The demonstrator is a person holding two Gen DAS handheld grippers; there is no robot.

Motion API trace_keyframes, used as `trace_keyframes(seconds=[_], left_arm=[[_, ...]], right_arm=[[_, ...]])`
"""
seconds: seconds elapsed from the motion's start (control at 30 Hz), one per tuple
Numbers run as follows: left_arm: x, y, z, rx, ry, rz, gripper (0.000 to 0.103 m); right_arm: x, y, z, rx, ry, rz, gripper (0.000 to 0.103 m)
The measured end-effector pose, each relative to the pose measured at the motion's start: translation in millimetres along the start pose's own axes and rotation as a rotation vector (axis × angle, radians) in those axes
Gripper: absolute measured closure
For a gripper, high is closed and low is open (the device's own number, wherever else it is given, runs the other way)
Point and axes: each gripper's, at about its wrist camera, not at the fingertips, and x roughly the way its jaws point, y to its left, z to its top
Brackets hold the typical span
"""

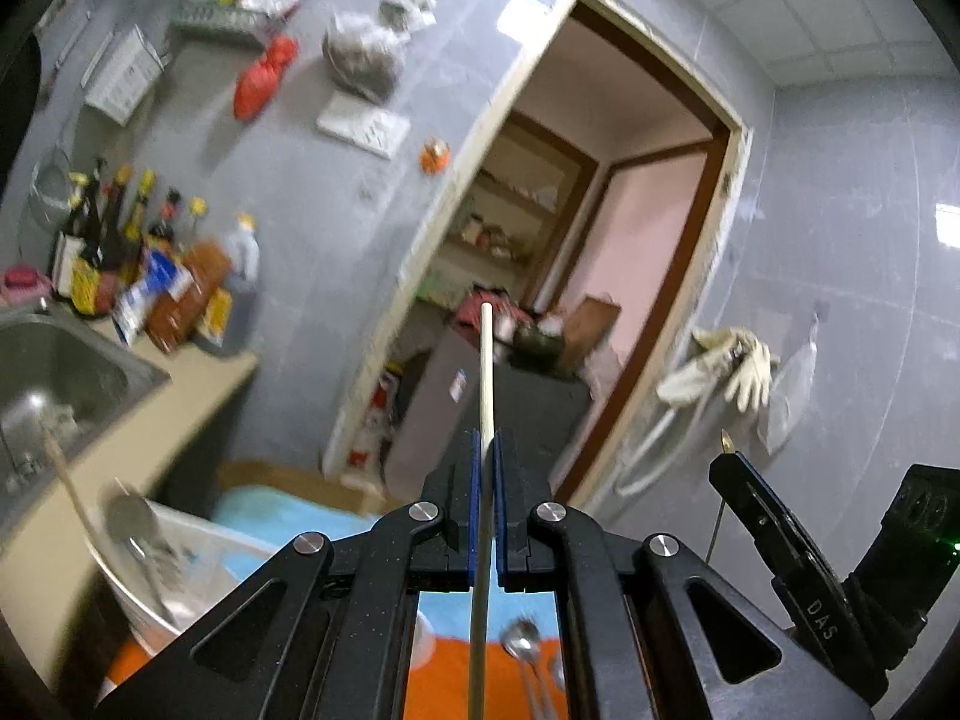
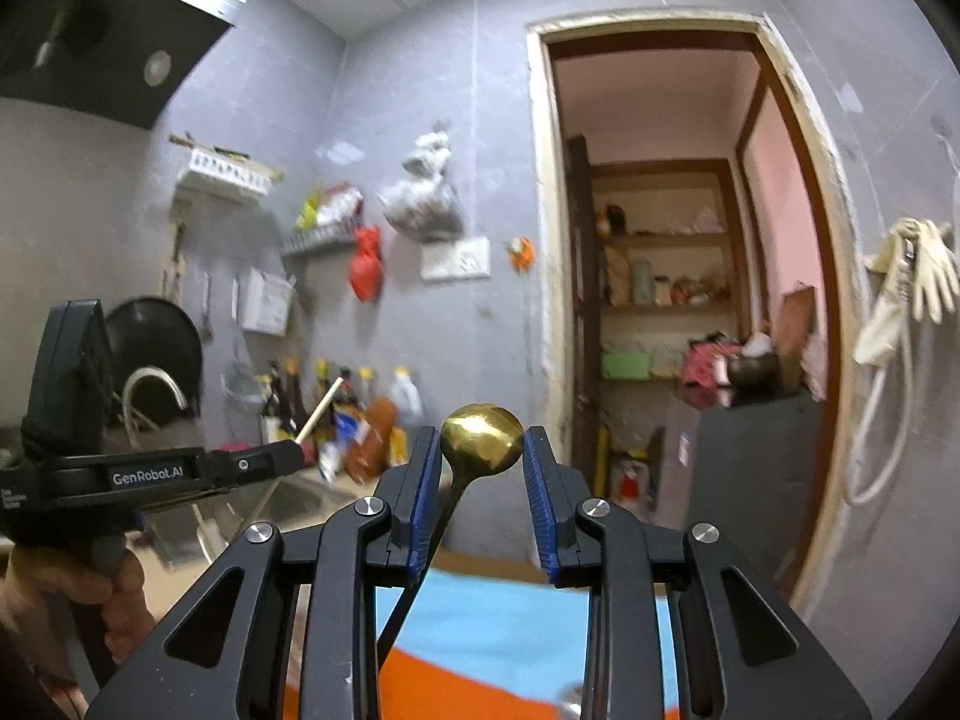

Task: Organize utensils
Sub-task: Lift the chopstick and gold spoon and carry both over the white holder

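Observation:
My left gripper (image 1: pixel 487 450) is shut on a pale wooden chopstick (image 1: pixel 485 372) that points up and away toward the doorway. It also shows from the side in the right wrist view (image 2: pixel 282 459), with the chopstick (image 2: pixel 321 408) sticking out. In the right wrist view a gold spoon (image 2: pixel 482 429) with a dark handle stands between the jaws of my right gripper (image 2: pixel 482 462), which are wide apart; the handle leans on the left pad (image 2: pixel 425 480). In the left wrist view the right gripper (image 1: pixel 729 462) shows side-on at the right. A silver spoon (image 1: pixel 521 642) lies on the orange cloth below.
A steel bowl (image 1: pixel 144 576) holding a spoon and a wooden stick stands at lower left beside the sink (image 1: pixel 66 372). Sauce bottles (image 1: pixel 138 258) crowd the counter's far end. An open doorway (image 2: pixel 678 300) with shelves lies ahead. Gloves (image 2: pixel 918 276) hang on the right wall.

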Motion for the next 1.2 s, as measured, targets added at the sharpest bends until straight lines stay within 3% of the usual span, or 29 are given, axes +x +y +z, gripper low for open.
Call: trace_keyframes(seconds=[0.3,0.6,0.93,1.2], left_arm=[[-26,92,40,-0.090,-0.166,0.045,0.101],[-14,149,22,-0.152,-0.243,0.073,0.101],[-12,127,-6,0.078,-0.389,0.157,0.101],[-6,111,-24,0.206,-0.419,0.191,0.101]], right_arm=[[47,52,1,0.008,-0.074,0.021,0.078],[77,70,-37,-0.018,-0.062,-0.039,0.077],[91,76,-68,-0.081,-0.032,-0.068,0.077],[93,78,-77,-0.096,-0.018,-0.067,0.077]])
